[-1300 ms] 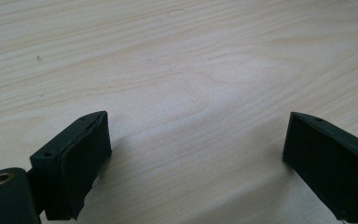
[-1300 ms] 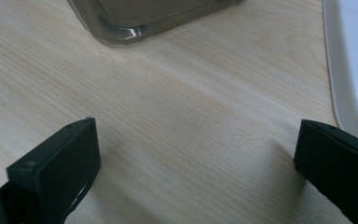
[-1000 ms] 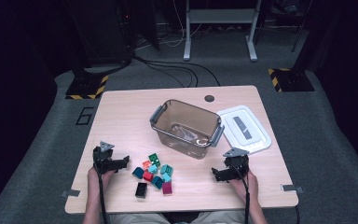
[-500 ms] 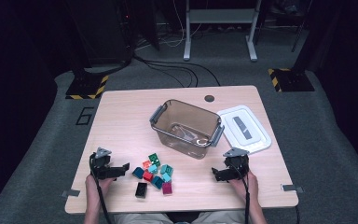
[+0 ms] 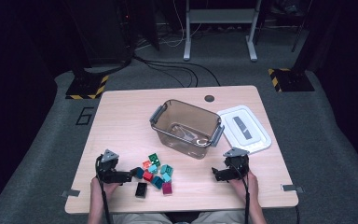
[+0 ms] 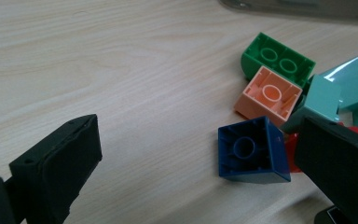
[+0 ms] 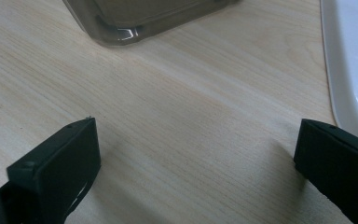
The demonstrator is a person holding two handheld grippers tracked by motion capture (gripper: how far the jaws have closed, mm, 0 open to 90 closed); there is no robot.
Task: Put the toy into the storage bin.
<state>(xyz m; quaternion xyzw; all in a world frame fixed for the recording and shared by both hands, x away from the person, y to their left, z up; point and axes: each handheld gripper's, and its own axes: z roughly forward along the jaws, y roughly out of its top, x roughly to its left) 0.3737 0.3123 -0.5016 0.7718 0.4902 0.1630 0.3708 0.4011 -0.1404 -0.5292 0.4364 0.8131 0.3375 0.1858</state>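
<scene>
The dark blue block [image 6: 251, 149] is lying hollow side up on the wooden table [image 5: 121, 121], at the left edge of the block cluster near the table's front, and it is being approached by the left gripper [image 5: 129, 175]. In the left gripper view the block is sitting between the 2 black jaws, close to the one at the right of that view and touched by neither; the jaws have just been opening and are being held wide apart with nothing gripped. A peach block [image 6: 269, 95] and a green block [image 6: 277, 63] are lying just beyond the blue one, also hollow side up, with pale teal blocks [image 6: 340, 91] beside them. In the high view the left gripper is being held level and low over the table, pointed toward the cluster, with the hand [image 5: 103, 186] behind it and the forearm coming in from the bottom edge. The right gripper [image 5: 216, 173] is being held low at the front right, its jaws spread wide over bare wood and holding nothing. The clear brown bin [image 5: 186, 126] is standing beyond it at mid-table, and the white lid [image 5: 244, 128] is lying flat just to the bin's right.
</scene>
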